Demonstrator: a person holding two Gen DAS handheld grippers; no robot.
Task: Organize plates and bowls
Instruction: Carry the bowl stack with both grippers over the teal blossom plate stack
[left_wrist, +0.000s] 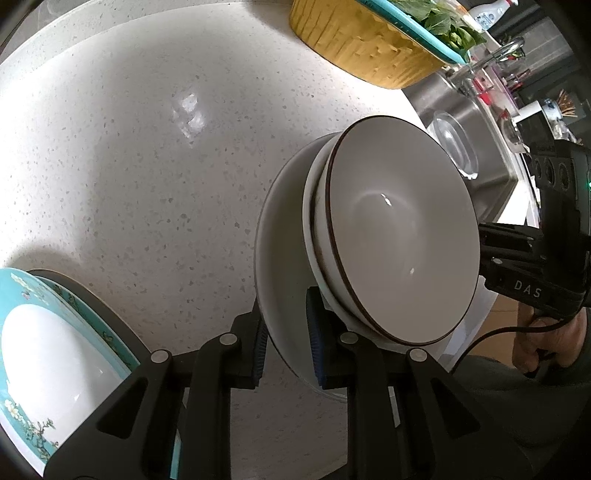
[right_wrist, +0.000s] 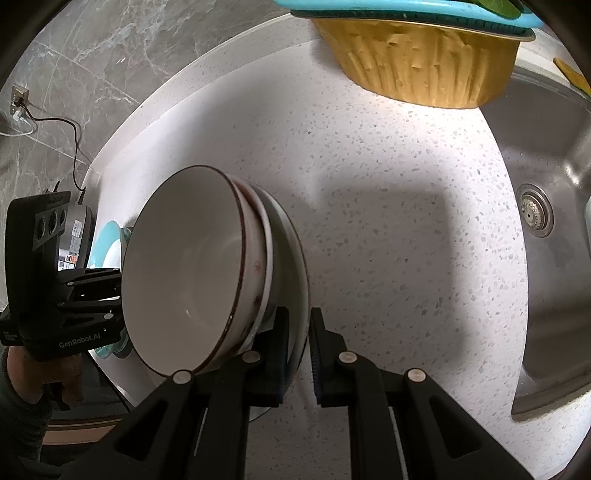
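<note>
While both the left gripper (left_wrist: 286, 345) and right gripper (right_wrist: 298, 354) pinch the plate (left_wrist: 275, 236) rim near the counter (left_wrist: 129, 166) edge, the stacked bowls (left_wrist: 399, 229) may slide off if it tilts.

I count two grippers, my left gripper (left_wrist: 286, 347) and my right gripper (right_wrist: 299, 350), one in each hand. Between them sits one stack of three white pieces: one wide white plate (left_wrist: 280, 236) at the bottom and two bowls nested on it, the top brown-rimmed bowl (left_wrist: 402, 229) and one lower bowl (left_wrist: 314, 221) of which I see only the edge. Off to my left lies one turquoise flowered plate (left_wrist: 44, 354); whether more lie under it I cannot tell. On the one speckled counter (left_wrist: 147, 147) stands one yellow basin (left_wrist: 362, 40), with one turquoise tray (left_wrist: 417, 29) on it. There is one steel sink (right_wrist: 554, 184) with one drain (right_wrist: 534, 210).
</note>
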